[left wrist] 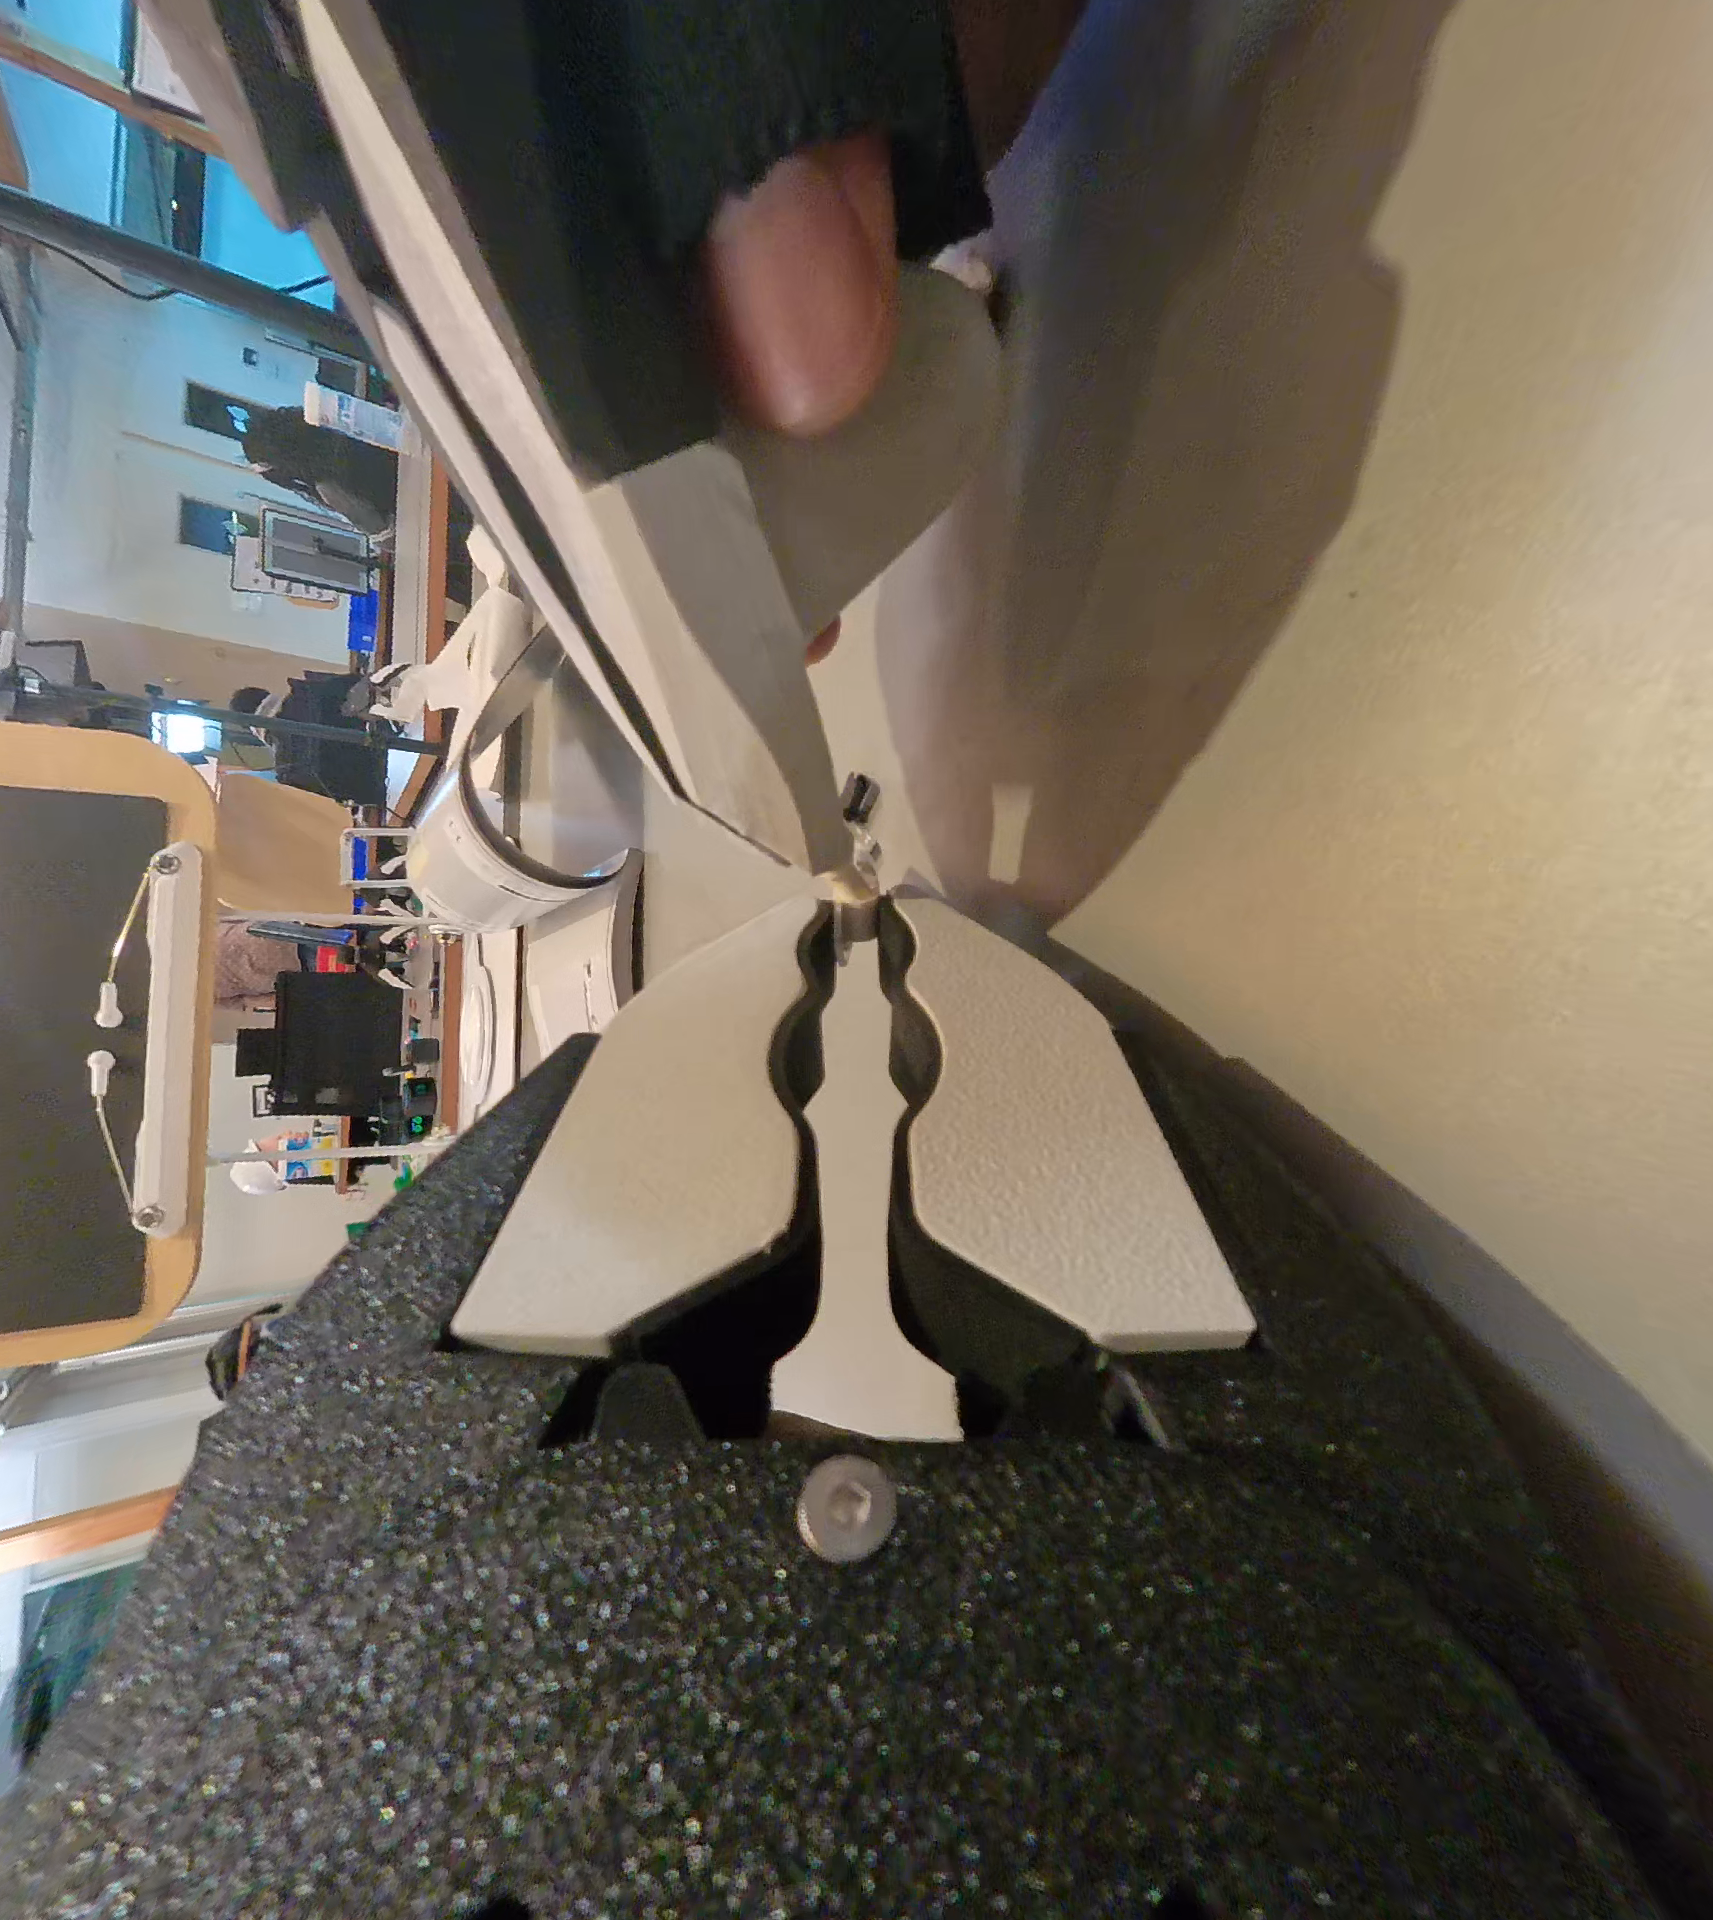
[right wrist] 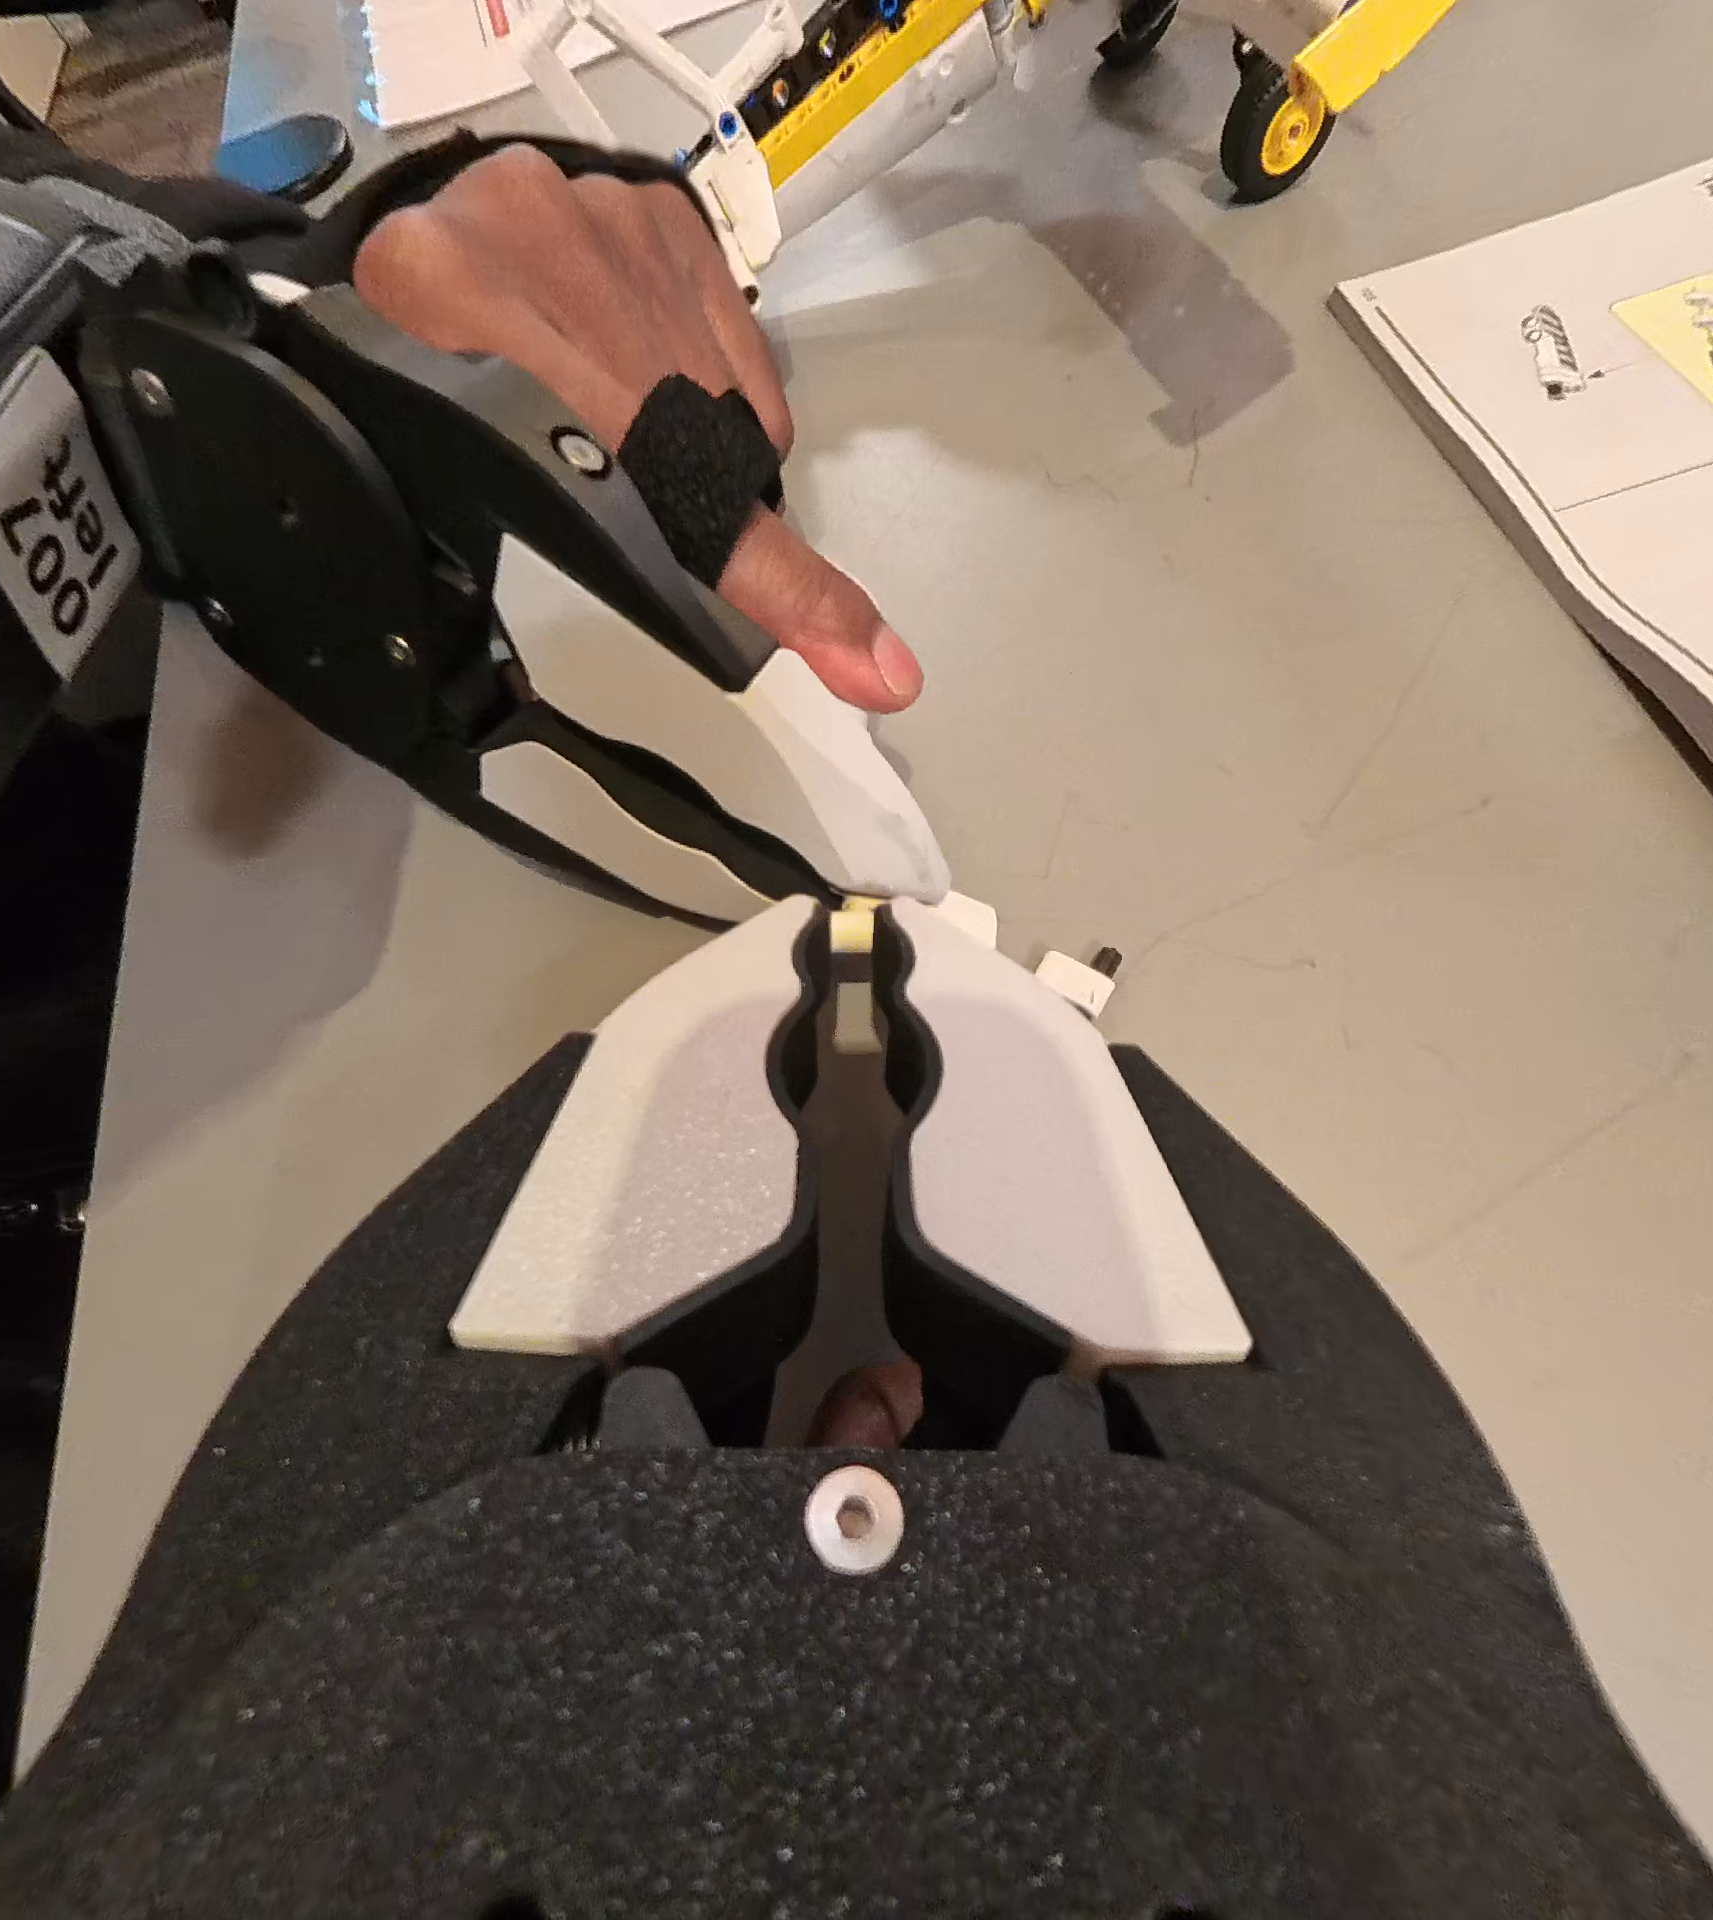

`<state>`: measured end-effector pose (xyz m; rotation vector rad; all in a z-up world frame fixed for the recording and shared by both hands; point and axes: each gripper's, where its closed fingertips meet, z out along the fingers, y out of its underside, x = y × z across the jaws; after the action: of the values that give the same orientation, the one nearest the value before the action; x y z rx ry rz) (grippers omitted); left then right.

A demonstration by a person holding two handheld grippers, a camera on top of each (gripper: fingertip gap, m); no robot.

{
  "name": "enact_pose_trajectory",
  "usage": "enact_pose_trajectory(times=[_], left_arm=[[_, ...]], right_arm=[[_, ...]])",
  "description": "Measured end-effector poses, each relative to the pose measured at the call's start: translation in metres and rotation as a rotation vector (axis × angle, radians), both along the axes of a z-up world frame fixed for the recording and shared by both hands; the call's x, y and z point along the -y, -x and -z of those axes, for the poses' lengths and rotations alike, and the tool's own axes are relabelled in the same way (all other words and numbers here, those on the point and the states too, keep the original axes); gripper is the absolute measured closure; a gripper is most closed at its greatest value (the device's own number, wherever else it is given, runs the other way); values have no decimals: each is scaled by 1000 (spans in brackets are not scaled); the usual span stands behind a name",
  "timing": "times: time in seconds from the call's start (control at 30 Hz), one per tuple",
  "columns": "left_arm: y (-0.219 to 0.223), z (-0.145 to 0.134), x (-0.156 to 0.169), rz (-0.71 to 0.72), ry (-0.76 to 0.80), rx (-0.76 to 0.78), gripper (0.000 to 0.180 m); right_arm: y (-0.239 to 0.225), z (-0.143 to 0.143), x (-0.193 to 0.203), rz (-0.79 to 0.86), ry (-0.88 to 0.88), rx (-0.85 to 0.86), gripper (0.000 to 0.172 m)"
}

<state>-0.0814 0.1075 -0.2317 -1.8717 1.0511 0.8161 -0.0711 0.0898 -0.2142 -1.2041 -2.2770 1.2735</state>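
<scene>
My right gripper [right wrist: 852, 920] is shut on a small white brick piece [right wrist: 850, 945] that sits upright between its pads. My left gripper [right wrist: 883, 888] comes in from the left, held by a person's hand [right wrist: 571, 281], and its tips close on the top of the same piece. In the left wrist view my left gripper [left wrist: 858, 916] pinches the piece [left wrist: 857, 885], and the right gripper [left wrist: 826, 857] meets it from above. A white part with a short black pin [right wrist: 1106, 957] shows just right of my right finger. The pin also shows in the left wrist view [left wrist: 860, 795].
The grey table [right wrist: 1247, 727] lies below. A yellow and white brick model [right wrist: 935, 94] with a black-tyred wheel [right wrist: 1283, 135] stands at the back. An open instruction booklet [right wrist: 1610, 520] lies at the right, loose papers [right wrist: 478, 52] at the back left. Less than 4 cm separates the two grippers' tips.
</scene>
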Motion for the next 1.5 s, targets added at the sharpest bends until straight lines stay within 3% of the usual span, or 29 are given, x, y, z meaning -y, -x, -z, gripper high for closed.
enact_pose_trajectory(times=[0.53, 1.5], left_arm=[[7, -6, 1, -48, -23, 118, 173], [6, -4, 2, -40, 8, 113, 173]], right_arm=[[5, 0, -4, 75, 41, -55, 164], [7, 3, -6, 106, -31, -68, 164]])
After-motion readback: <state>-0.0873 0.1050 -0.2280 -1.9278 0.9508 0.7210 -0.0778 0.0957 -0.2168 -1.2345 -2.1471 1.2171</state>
